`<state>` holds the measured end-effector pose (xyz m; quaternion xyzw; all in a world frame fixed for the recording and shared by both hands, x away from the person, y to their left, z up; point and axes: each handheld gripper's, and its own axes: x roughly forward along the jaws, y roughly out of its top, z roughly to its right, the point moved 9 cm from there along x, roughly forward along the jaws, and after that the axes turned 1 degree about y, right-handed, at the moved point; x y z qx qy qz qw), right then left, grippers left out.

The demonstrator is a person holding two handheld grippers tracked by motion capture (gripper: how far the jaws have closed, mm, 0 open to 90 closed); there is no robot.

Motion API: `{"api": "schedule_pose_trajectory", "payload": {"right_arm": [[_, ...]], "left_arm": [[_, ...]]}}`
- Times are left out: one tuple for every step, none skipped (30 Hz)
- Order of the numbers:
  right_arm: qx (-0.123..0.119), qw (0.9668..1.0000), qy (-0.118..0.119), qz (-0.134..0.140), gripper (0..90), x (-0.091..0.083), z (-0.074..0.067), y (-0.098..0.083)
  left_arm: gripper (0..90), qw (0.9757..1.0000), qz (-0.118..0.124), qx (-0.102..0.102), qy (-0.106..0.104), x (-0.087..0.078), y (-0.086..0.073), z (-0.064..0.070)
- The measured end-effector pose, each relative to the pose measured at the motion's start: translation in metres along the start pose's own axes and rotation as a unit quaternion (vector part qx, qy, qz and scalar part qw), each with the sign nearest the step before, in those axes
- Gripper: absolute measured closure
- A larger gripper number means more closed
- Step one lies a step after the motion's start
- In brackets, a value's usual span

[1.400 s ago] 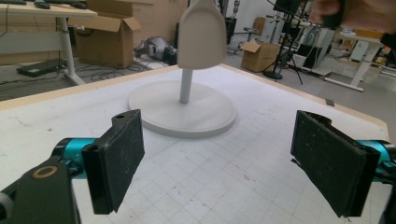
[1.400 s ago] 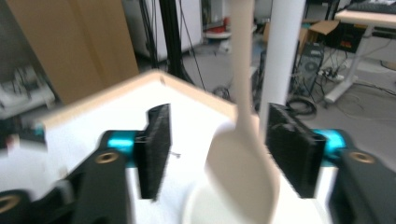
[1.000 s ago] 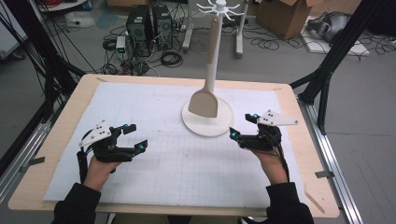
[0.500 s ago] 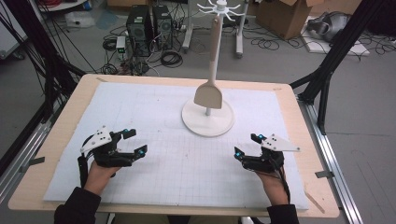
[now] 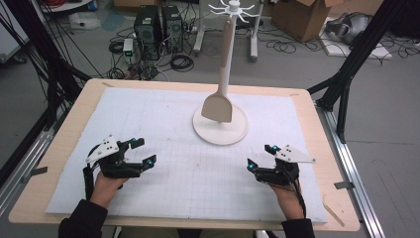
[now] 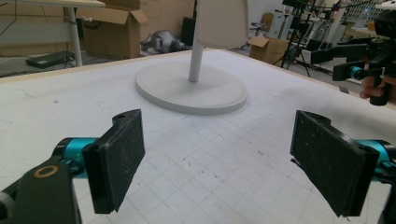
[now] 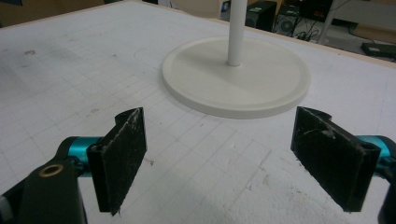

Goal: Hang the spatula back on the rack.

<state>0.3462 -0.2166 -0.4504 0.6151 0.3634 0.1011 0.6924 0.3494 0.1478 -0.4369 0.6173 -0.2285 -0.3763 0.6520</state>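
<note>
A white stand [image 5: 221, 130] with a round base and a tall pole stands at the middle back of the mat. A beige spatula [image 5: 218, 106] hangs from its hooked top [image 5: 232, 7], blade down just above the base. My left gripper [image 5: 143, 151] rests low at the near left, open and empty; in its own view its pads [image 6: 116, 163] frame the base [image 6: 191, 86] and the spatula blade [image 6: 222, 21]. My right gripper [image 5: 260, 156] sits at the near right, open and empty. In the right gripper view its pads [image 7: 119, 156] face the base [image 7: 236, 77] and pole [image 7: 236, 28].
A white gridded mat [image 5: 183, 148] covers the wooden table [image 5: 64, 144]. Black frame posts [image 5: 346, 74] stand at both sides. Computer towers [image 5: 158, 22], cables and cardboard boxes [image 5: 297, 15] lie on the floor beyond. The right gripper [image 6: 373, 70] also shows far off in the left gripper view.
My right gripper has drawn back from beside the stand's base toward the near edge. The left gripper has shifted only slightly. Both stay open.
</note>
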Motion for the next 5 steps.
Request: {"api": "schedule_pose_trajectory", "payload": {"right_arm": [[0.000, 1.0000, 0.000, 0.000, 17.5, 0.0001, -0.0001, -0.0002], [0.000, 1.0000, 0.000, 0.000, 17.6, 0.0002, -0.0004, -0.0004], [-0.001, 1.0000, 0.001, 0.000, 17.5, 0.0005, -0.0008, -0.0006], [-0.001, 1.0000, 0.002, -0.001, 17.5, 0.0008, -0.0013, -0.0010], [-0.002, 1.0000, 0.001, 0.000, 17.5, 0.0011, -0.0011, -0.0009]], "left_arm": [[18.0, 1.0000, 0.000, 0.000, 0.001, 0.0002, -0.0001, -0.0002], [18.0, 1.0000, 0.000, 0.000, 0.001, 0.0004, -0.0003, -0.0005], [18.0, 1.0000, 0.000, 0.001, 0.001, 0.0004, -0.0003, -0.0008], [18.0, 1.0000, 0.001, 0.000, 0.001, 0.0005, -0.0002, -0.0008], [18.0, 1.0000, 0.002, 0.000, 0.000, 0.0006, 0.0000, -0.0010]]}}
